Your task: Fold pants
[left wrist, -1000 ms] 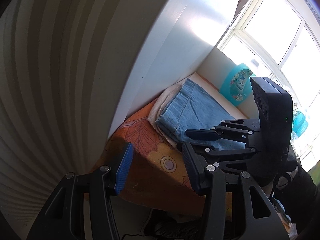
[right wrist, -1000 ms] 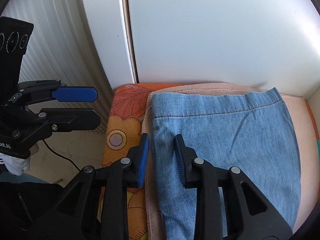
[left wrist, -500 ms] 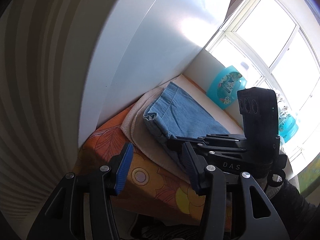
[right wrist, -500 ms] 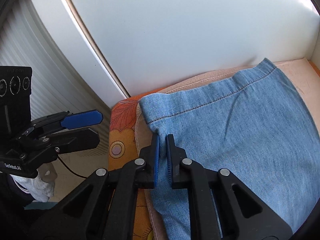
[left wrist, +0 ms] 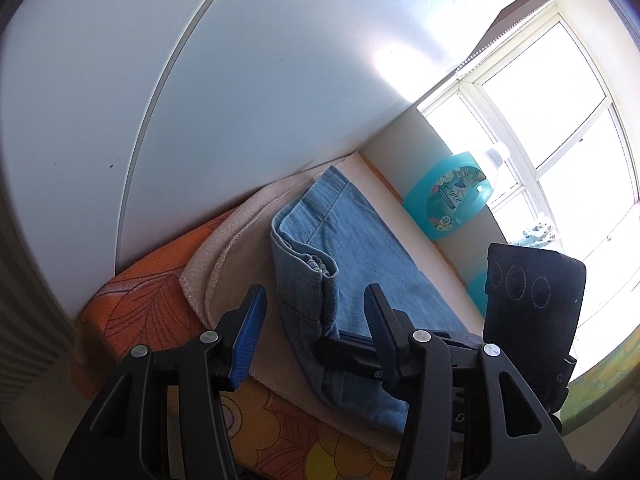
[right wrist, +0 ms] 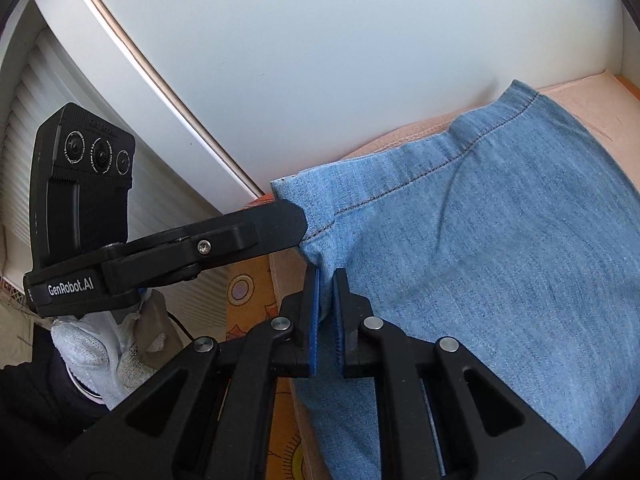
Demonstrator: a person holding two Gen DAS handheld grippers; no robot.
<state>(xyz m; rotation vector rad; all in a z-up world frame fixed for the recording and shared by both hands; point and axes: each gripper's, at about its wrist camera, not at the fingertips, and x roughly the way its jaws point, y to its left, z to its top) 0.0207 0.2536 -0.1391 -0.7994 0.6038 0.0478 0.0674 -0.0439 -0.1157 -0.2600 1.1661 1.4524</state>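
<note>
Light blue denim pants (left wrist: 352, 256) lie folded on a cream cloth (left wrist: 248, 236) over an orange flowered surface (left wrist: 148, 304). My right gripper (right wrist: 325, 300) is shut on the left edge of the pants (right wrist: 480, 260) and lifts that edge a little. My left gripper (left wrist: 312, 320) is open, its blue pads on either side of the raised corner of the pants, not closed on it. In the right wrist view one left finger (right wrist: 256, 232) touches the pants corner. The right gripper also shows in the left wrist view (left wrist: 352, 354), below the fold.
A white wall panel (left wrist: 260, 80) stands right behind the surface. A turquoise bottle (left wrist: 452, 196) stands at the far end by a bright window (left wrist: 560, 120). A ribbed white radiator (right wrist: 48, 92) is at the left, and a gloved hand (right wrist: 92, 344) holds the left gripper.
My right gripper stayed shut on the pants edge and raised it. My left gripper moved in toward the pants, so the lifted corner now sits between its open fingers.
</note>
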